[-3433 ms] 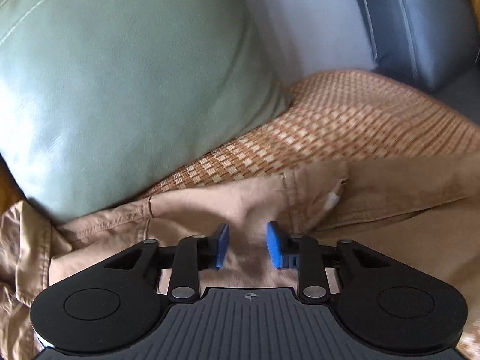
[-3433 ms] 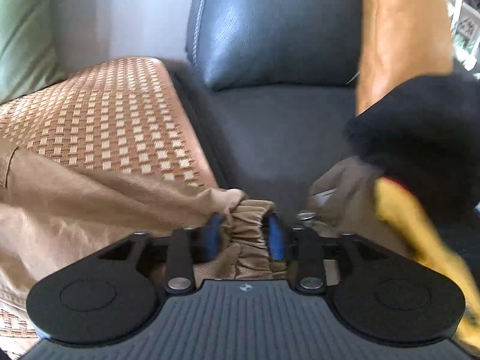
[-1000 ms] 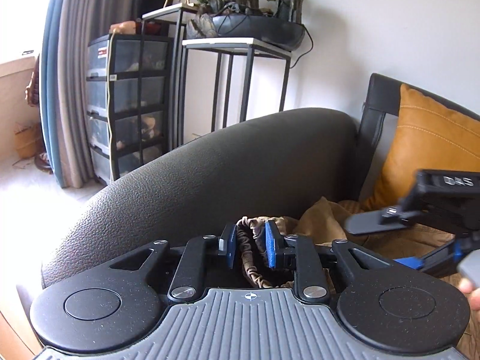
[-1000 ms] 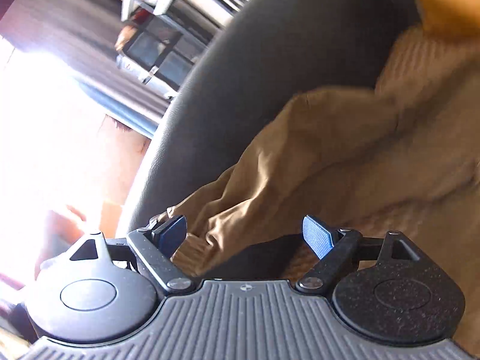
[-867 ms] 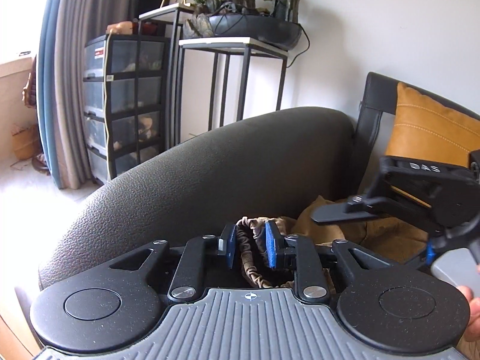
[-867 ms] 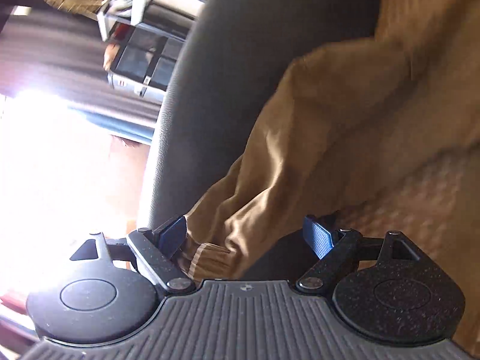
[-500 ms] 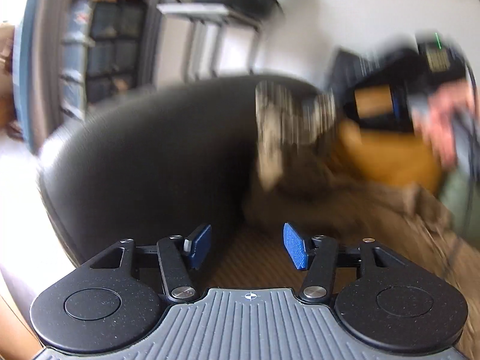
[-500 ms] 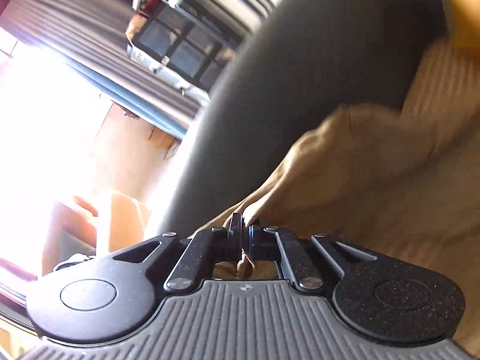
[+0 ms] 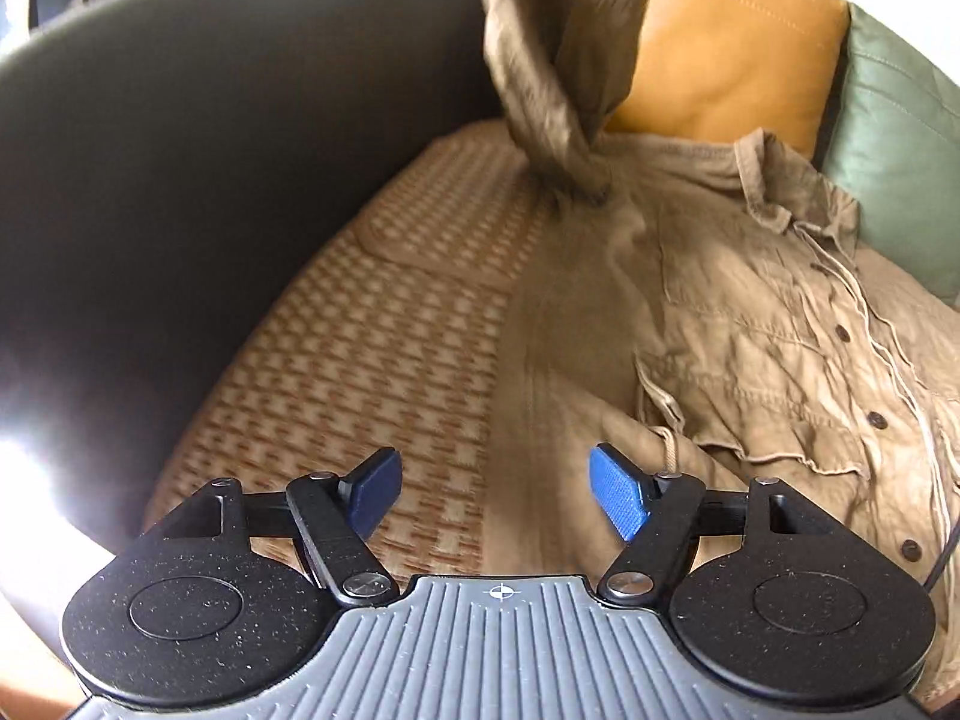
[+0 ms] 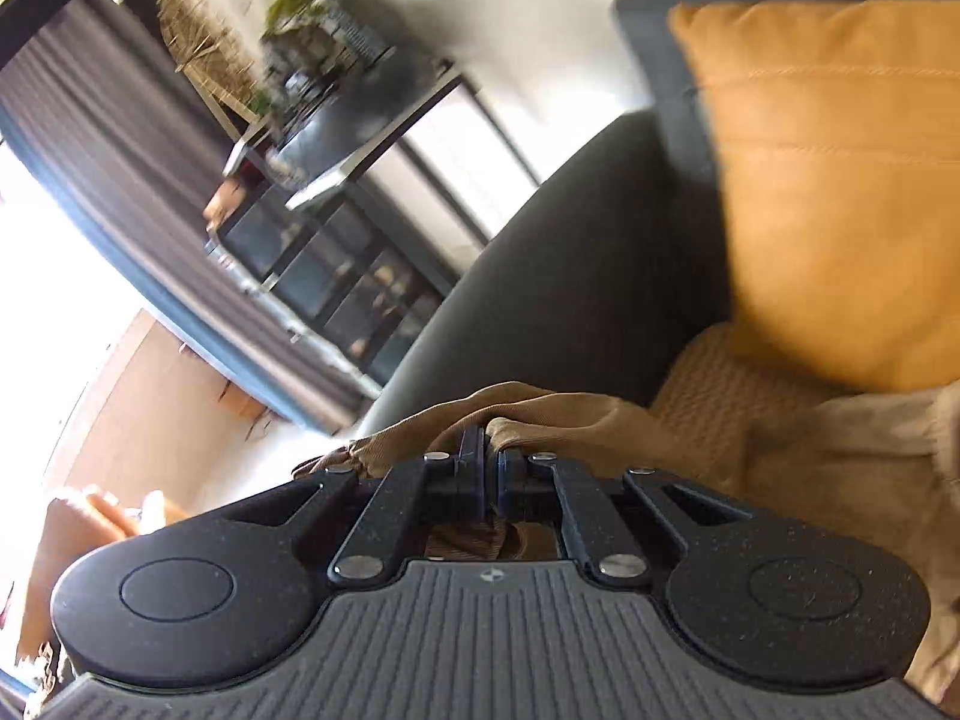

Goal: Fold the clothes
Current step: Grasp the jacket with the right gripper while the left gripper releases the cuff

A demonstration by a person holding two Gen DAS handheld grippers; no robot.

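Note:
A tan button-up jacket (image 9: 744, 324) lies spread over the woven mat (image 9: 384, 336) on the sofa seat. One sleeve (image 9: 558, 60) rises twisted out of the top of the left wrist view. My left gripper (image 9: 495, 495) hovers open above the jacket's left edge, nothing between its blue pads. In the right wrist view my right gripper (image 10: 491, 468) is shut on a fold of the tan sleeve (image 10: 540, 408), held up near the sofa arm. The jacket's body (image 10: 840, 450) lies lower right there.
The dark leather sofa arm (image 9: 180, 150) curves along the left. An orange cushion (image 9: 732, 42) and a green cushion (image 9: 900, 150) lean at the sofa back. Beyond the arm stand a metal side table with a plant tray (image 10: 336, 114), a drawer unit (image 10: 336, 276) and curtains.
My left gripper let go of the elastic cuff, opened wide and swung down over the seat. My right gripper closed on the sleeve fabric and lifted it.

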